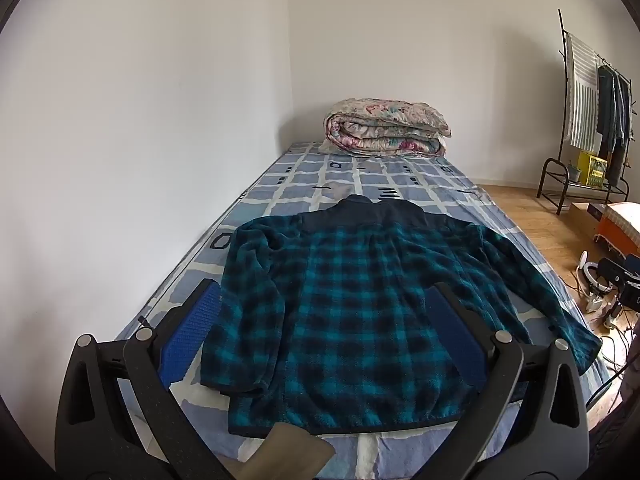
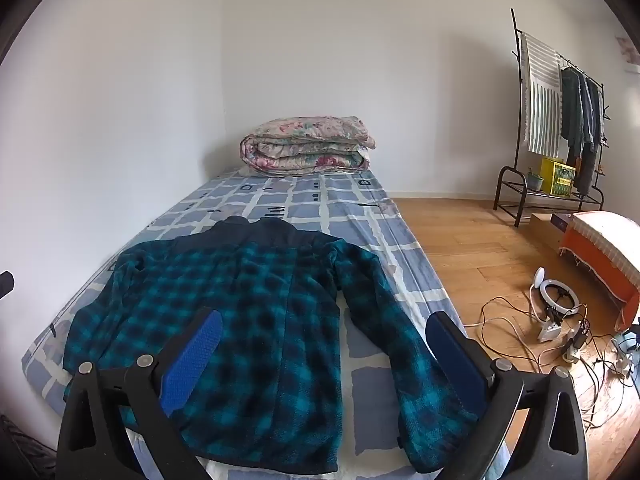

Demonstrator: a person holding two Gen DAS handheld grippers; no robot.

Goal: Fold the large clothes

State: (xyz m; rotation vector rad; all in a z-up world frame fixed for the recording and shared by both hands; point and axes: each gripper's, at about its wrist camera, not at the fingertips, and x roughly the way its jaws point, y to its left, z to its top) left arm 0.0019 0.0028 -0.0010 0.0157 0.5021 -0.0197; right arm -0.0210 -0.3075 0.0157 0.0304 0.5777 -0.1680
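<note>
Colours I see on the bed

My jacket (image 1: pixel 352 312) has teal and black checks with a dark navy top. The bed sheet (image 1: pixel 360 184) is blue squares with white lines. The folded quilt (image 1: pixel 384 128) is flowery pink and cream. My tongs (image 1: pixel 324 320) have blue pads (image 1: pixel 192 328).

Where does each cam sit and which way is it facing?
Left wrist: on the left tool, angled down along the bed at the plaid jacket; both open fingers frame its lower half.
Right wrist: on the right tool, same heading but shifted toward the floor side; open fingers straddle the jacket's sleeve.
Shared: jacket, bed, folded quilt at the far end, clothes rack. Neither tool holds anything; no hand shows.
</note>
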